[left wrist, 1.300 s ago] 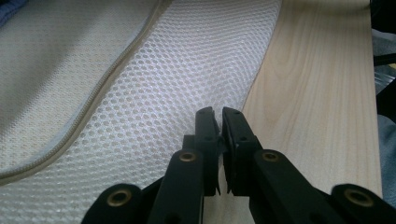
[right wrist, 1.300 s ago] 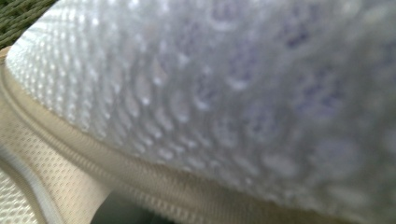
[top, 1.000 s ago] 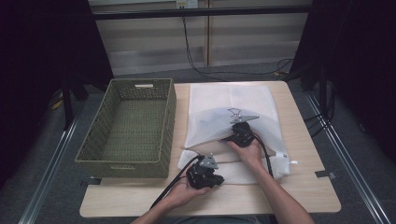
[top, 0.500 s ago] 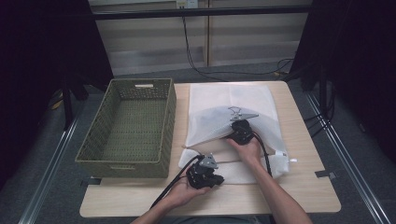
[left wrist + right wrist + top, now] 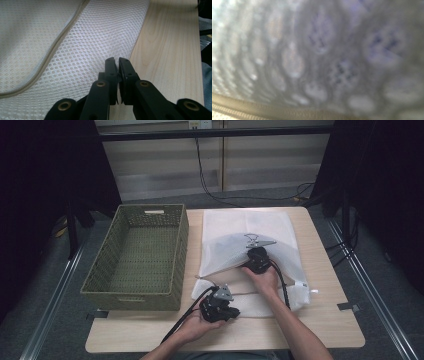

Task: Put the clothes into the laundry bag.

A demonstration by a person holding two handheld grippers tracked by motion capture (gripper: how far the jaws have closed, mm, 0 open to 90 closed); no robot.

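Mesh laundry bag lies flat on the worktop, centre-right in the high view, wicker basket just left of it. Left gripper, lower centre, is clenched on the bag's near edge, probably anchoring it. Right gripper is pushed in under the raised mesh flap, apparently spreading the opening; jaws have just been opening, grip can't be told.

Both grippers, left gripper and right gripper, are showing black bodies trailing black cables. Left one is carrying a grey three-cornered plate; its jaws are showing brass-coloured screws. Forearms are showing bare, no sleeves.
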